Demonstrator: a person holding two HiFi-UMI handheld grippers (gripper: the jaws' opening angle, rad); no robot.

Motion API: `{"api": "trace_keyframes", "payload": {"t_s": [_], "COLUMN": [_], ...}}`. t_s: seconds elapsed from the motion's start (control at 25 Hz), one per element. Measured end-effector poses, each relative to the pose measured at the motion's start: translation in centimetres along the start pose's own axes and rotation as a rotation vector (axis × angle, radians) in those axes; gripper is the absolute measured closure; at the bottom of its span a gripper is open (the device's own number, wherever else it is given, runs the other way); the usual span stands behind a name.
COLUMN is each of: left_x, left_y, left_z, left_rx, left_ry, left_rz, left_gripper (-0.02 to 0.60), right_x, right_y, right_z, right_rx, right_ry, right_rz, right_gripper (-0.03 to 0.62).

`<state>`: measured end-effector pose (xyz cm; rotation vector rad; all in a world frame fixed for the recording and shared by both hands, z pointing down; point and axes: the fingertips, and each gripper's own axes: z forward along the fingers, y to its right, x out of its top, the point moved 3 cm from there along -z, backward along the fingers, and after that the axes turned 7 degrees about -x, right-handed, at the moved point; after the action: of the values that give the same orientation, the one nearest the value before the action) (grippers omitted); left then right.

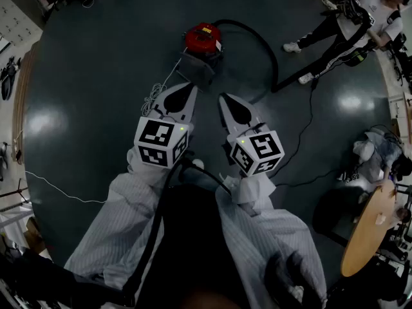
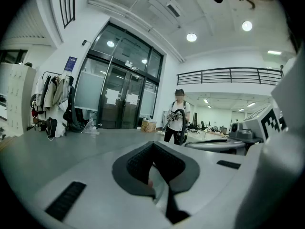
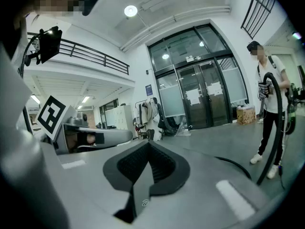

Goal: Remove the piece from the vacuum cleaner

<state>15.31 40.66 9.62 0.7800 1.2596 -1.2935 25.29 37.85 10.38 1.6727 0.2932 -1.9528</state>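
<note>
The red vacuum cleaner stands on the dark floor ahead of me, with a grey part at its near side. Its black hose curves off to the right toward a standing person. My left gripper is shut and empty, its tip just short of the grey part. Beside it my right gripper is also shut on nothing, a little farther from the vacuum. In the left gripper view the jaws meet with nothing between them. The right gripper view shows closed jaws, and the hose lies on the floor beyond.
A white cable lies by the vacuum's left side. The standing person holds the hose's far end. A round wooden table and a seated person are at the right. Glass doors and a coat rack line the far wall.
</note>
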Motion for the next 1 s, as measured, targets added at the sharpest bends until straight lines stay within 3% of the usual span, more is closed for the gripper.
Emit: {"api": "trace_keyframes", "payload": {"t_s": [0.72, 1.0], "left_x": [-1.1, -2.0], "left_y": [-0.4, -4.0], "left_z": [0.9, 1.5], "left_rx": [0.015, 0.057], "left_ry": [-0.016, -0.048], "left_rz": [-0.011, -0.011], "left_gripper": [0.578, 0.578], "right_x": [-0.7, -2.6], "right_y": [1.1, 1.3], "right_z": [0.6, 3.8], "right_rx": [-0.008, 0.011], "right_ry": [0.0, -0.049], "right_rz": [0.006, 0.056], "right_gripper": [0.592, 0.592]}}
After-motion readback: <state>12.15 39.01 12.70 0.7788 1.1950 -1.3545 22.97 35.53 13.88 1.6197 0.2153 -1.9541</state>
